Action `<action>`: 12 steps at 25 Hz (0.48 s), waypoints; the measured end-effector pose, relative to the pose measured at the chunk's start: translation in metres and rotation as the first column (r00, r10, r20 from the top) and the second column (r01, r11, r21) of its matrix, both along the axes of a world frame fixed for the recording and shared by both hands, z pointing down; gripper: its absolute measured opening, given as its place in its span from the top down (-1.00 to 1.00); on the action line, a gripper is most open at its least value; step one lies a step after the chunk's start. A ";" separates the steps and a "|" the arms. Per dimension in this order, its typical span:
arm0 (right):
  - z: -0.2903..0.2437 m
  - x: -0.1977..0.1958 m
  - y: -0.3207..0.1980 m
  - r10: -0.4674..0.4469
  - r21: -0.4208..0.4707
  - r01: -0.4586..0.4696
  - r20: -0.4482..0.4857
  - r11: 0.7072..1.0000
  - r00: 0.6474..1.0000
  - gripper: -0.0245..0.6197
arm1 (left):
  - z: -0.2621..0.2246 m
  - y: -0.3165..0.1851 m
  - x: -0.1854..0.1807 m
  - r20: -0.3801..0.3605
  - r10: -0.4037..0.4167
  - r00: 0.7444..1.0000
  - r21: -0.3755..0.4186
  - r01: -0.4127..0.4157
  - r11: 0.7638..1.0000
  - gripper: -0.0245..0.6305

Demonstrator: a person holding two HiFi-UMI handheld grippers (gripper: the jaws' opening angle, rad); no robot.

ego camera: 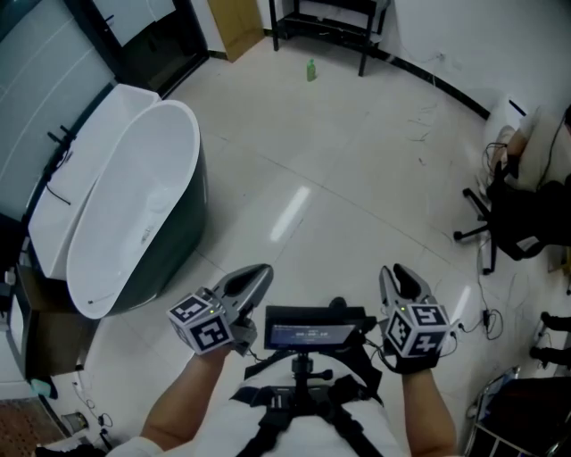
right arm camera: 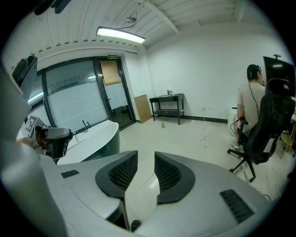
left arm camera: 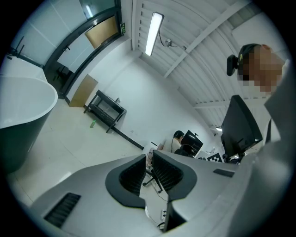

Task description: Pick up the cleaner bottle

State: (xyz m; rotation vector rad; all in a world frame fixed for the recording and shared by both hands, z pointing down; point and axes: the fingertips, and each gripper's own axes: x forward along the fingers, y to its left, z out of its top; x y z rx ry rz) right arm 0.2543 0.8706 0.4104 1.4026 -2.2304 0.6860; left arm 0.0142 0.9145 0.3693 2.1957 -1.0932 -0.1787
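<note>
The cleaner bottle [ego camera: 310,70] is a small green bottle standing on the pale floor far ahead, beside a black low table [ego camera: 330,22]. It shows tiny in the left gripper view [left arm camera: 93,123] and in the right gripper view [right arm camera: 163,125]. My left gripper [ego camera: 259,275] is held low at my front, far from the bottle. Its jaws stand a narrow slit apart with nothing between them [left arm camera: 149,159]. My right gripper [ego camera: 400,277] is beside it at the same height. Its jaws are a little wider apart and empty [right arm camera: 145,159].
A white freestanding bathtub [ego camera: 134,205] with a dark outer shell stands at the left. A black office chair [ego camera: 517,223] and loose cables are at the right, where a person [right arm camera: 249,97] sits at a desk. Glass doors and a cardboard sheet [ego camera: 234,22] are at the back.
</note>
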 end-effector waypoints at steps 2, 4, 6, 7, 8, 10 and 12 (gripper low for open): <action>0.006 0.002 -0.018 -0.014 -0.001 0.014 0.011 1.000 1.000 0.59 | 0.003 -0.015 0.002 0.025 -0.012 1.000 0.000 0.012 1.000 0.78; 0.015 0.001 -0.039 -0.034 -0.005 0.034 0.022 0.999 0.999 0.59 | 0.005 -0.033 0.003 0.022 -0.037 0.999 0.002 0.037 0.999 0.78; 0.023 -0.001 -0.066 -0.056 -0.011 0.056 0.041 0.998 0.998 0.59 | 0.007 -0.055 0.004 0.024 -0.057 0.998 -0.005 0.058 0.998 0.78; 0.025 -0.002 -0.081 -0.066 -0.015 0.067 0.049 0.998 0.997 0.59 | 0.008 -0.067 0.004 0.025 -0.067 0.997 -0.011 0.068 0.998 0.78; 0.026 -0.002 -0.096 -0.076 -0.021 0.077 0.053 0.997 0.996 0.59 | 0.008 -0.080 0.006 0.024 -0.077 0.997 -0.018 0.078 0.997 0.78; 0.025 0.000 -0.128 -0.100 -0.024 0.101 0.058 0.995 0.993 0.59 | 0.007 -0.107 0.011 0.019 -0.095 0.995 -0.029 0.096 0.995 0.78; 0.019 0.007 -0.162 -0.124 -0.017 0.125 0.060 0.992 0.990 0.59 | 0.004 -0.138 0.023 0.016 -0.107 0.994 -0.033 0.108 0.994 0.78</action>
